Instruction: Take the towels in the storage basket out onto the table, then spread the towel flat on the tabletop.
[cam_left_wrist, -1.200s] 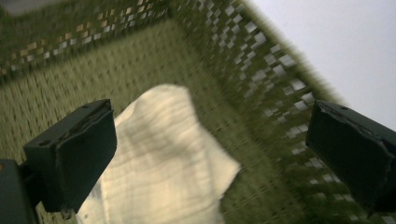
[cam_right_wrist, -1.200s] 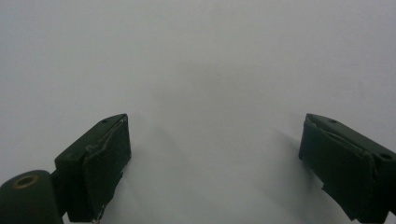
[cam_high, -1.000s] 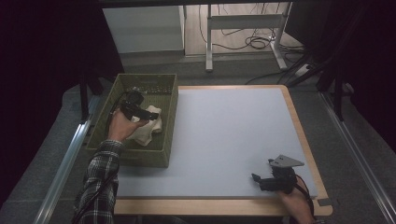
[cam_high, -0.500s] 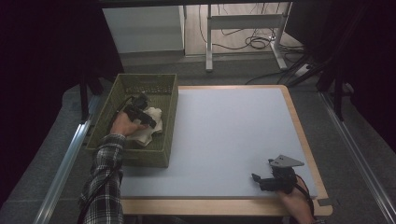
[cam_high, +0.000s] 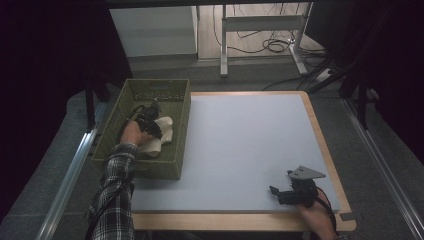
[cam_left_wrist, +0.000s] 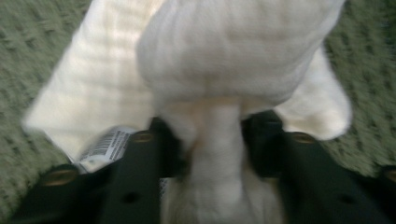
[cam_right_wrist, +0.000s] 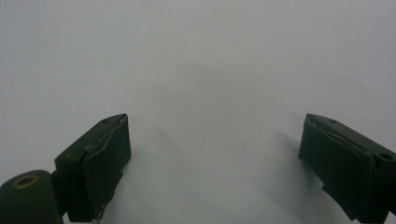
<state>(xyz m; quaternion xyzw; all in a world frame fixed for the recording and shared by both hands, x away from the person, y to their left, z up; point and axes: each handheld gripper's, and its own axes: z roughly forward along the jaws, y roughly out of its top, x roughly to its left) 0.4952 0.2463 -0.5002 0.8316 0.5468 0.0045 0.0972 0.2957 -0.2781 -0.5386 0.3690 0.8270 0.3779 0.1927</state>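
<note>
Because the white cloth (cam_left_wrist: 224, 60) is soft and light, the left tool (cam_left_wrist: 217, 140), just closing, pinches a bunched fold while the right tool (cam_right_wrist: 215, 154) rests wide open.

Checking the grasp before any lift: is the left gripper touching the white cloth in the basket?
Touching. In the left gripper view, the left gripper has just been closing, and both pads pinch a fold of the white cloth.

Left hand-held gripper (cam_high: 150, 122) has just closed; right hand-held gripper (cam_high: 285, 192) gapes wide.
</note>
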